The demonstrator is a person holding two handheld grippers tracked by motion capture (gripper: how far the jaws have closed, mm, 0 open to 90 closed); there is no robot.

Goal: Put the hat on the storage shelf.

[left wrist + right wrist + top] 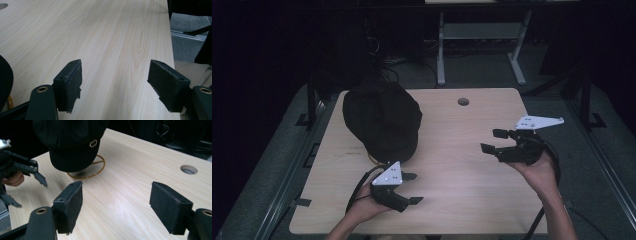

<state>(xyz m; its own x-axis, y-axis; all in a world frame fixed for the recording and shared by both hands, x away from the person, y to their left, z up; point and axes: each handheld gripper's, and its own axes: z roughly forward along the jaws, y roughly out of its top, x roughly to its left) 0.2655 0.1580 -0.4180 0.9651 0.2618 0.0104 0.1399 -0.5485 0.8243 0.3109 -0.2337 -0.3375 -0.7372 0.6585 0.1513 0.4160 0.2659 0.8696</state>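
Note:
A black cap (382,120) with a small gold emblem (93,143) sits on a stand with a gold ring base (87,171) at the table's back left. My left gripper (414,188) lies just in front of the cap near the front edge, jaws open and pointing right over bare wood. In its own view the left gripper (115,85) holds nothing, and the cap's edge (5,80) shows at far left. My right gripper (490,140) hovers at the right, pointing left toward the cap, open and empty. The right gripper (116,205) faces the cap (70,142) from a distance.
The light wooden table (452,170) has a round cable hole (463,101) at the back middle. Bare wood lies between the two grippers. Dark floor, cables and a white desk frame (442,55) stand behind the table. Metal rails run along both sides.

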